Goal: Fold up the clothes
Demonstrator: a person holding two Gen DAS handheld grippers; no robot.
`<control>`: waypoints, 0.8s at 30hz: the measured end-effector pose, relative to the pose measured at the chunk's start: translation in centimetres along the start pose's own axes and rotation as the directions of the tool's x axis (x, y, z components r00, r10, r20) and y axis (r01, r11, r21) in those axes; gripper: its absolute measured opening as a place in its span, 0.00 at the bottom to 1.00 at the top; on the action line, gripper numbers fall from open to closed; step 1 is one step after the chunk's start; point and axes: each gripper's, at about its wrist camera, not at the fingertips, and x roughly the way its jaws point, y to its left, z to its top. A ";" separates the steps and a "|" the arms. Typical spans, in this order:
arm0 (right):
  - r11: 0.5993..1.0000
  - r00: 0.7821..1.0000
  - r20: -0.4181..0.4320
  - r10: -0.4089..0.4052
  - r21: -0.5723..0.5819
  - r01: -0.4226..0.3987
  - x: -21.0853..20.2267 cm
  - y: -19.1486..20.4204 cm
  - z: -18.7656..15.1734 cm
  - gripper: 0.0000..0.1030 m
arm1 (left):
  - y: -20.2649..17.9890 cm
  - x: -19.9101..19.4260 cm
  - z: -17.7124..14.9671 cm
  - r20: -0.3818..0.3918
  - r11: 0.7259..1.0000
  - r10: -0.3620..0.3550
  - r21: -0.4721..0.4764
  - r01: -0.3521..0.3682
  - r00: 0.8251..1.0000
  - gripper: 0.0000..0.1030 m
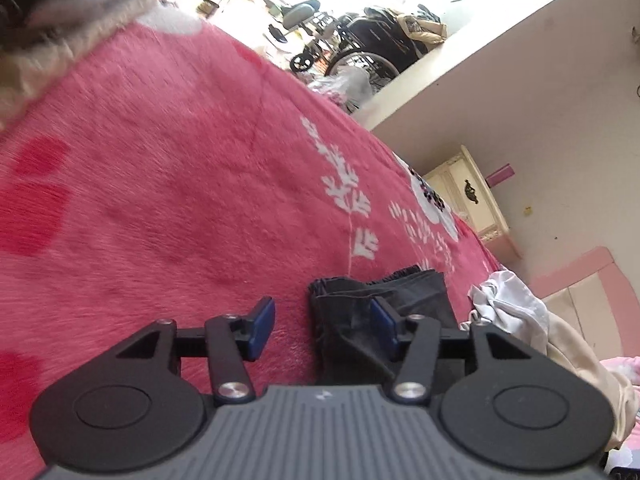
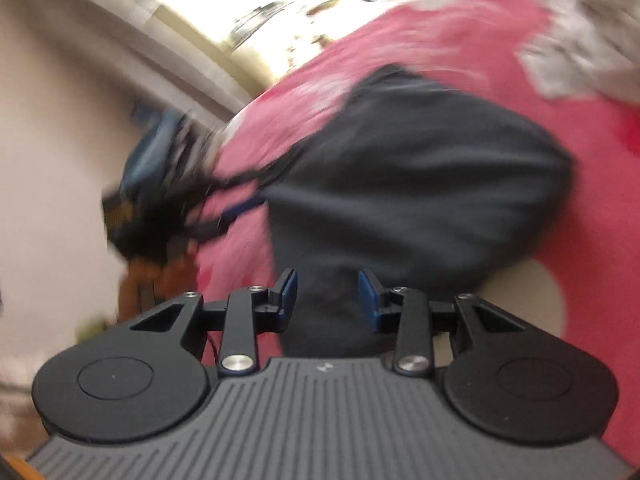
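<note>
Your left gripper (image 1: 322, 330) and right gripper (image 2: 328, 294) both gape, straddling the dark garment (image 2: 420, 168) edges, ready to pinch.

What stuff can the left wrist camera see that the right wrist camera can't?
Only the left wrist view shows the wheelchair, the cream cabinet, a crumpled white garment, and the left hand-held gripper up close, open, one pad beside the folded black garment.

Only the right wrist view shows the right hand-held gripper, open over that dark garment, whose broad spread it shows. It is very blurred; a dark shape at the left may be the other gripper, though I cannot be sure.

Both show the pink blanket and the black garment.
</note>
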 end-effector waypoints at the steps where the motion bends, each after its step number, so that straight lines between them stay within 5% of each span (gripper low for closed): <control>1: 0.999 1.000 -0.015 0.007 -0.052 -0.007 0.5 0.9 -0.3 0.31 | -0.2 -0.8 -0.1 0.006 1.000 0.008 0.006 -0.008 1.000 0.53; 5: 0.985 0.996 -0.090 -0.009 -0.172 -0.006 4.6 2.4 -1.6 0.28 | -1.2 -3.5 -1.6 -0.020 0.998 0.019 0.053 -0.018 1.000 0.53; 9: 0.988 0.993 -0.110 -0.036 -0.152 0.019 8.3 0.7 -2.7 0.25 | -3.7 -5.0 -4.1 -0.056 0.985 0.010 0.174 0.000 0.998 0.52; 14: 0.994 1.000 -0.006 0.012 -0.108 -0.013 4.3 1.1 -2.1 0.27 | -8.3 -4.2 -7.1 -0.100 0.917 -0.031 0.392 0.068 0.994 0.52; 17: 0.993 0.993 0.112 -0.032 -0.106 0.044 0.9 -0.4 -1.0 0.27 | -9.5 -1.7 -8.7 -0.146 0.886 0.003 0.459 0.065 0.989 0.50; 22: 0.984 0.941 0.295 -0.167 0.113 0.140 -1.5 -7.8 2.3 0.27 | -8.4 1.7 -9.5 -0.154 0.885 0.144 0.462 -0.057 0.977 0.49; 24: 0.963 0.931 0.299 -0.210 0.228 0.144 -0.6 -11.4 3.1 0.28 | -7.9 1.7 -9.0 -0.160 0.895 0.156 0.440 -0.071 0.975 0.49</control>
